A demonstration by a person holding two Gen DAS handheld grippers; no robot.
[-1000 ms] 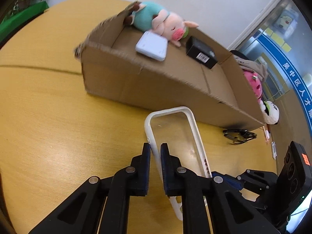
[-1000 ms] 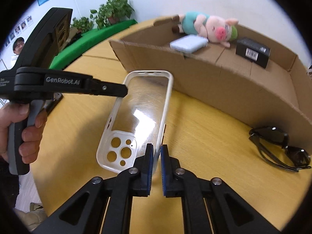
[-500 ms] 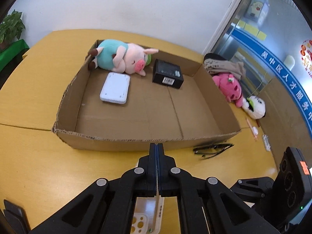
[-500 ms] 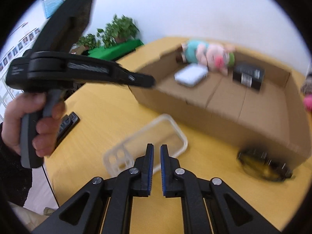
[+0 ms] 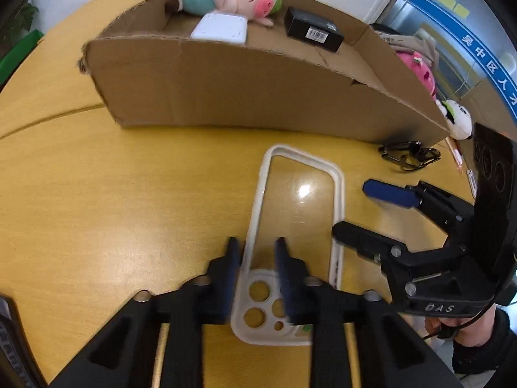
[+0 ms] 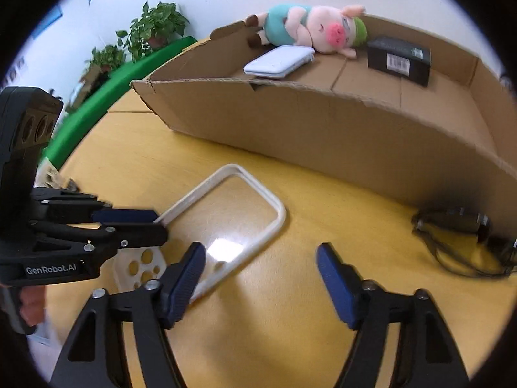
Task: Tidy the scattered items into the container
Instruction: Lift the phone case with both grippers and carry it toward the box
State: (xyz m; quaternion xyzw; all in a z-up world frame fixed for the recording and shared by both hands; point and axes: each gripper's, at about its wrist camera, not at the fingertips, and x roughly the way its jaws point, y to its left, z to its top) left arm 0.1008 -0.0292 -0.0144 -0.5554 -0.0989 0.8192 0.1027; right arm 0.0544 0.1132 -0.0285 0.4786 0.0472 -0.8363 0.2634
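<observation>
A clear phone case with a white rim [image 5: 299, 220] lies flat on the yellow table in front of the cardboard box [image 5: 245, 87]; it also shows in the right wrist view [image 6: 232, 220]. My left gripper [image 5: 257, 255] is open, its fingers straddling the case's left rim near the camera holes. My right gripper [image 6: 260, 265] is open wide and empty, just right of the case; it shows in the left wrist view [image 5: 365, 210]. The box [image 6: 323, 123] holds a plush pig [image 6: 310, 29], a white device [image 6: 279, 61] and a black box [image 6: 399, 58].
Black sunglasses [image 6: 462, 239] lie on the table by the box's front right corner, also in the left wrist view [image 5: 408, 155]. Pink and white plush toys [image 5: 420, 71] sit beyond the box's right end. Green plants [image 6: 152, 32] stand at the far left.
The phone case, earlier held up by both shut grippers, now lies flat on the table. Both grippers have opened, and the left has come down around the case's rim.
</observation>
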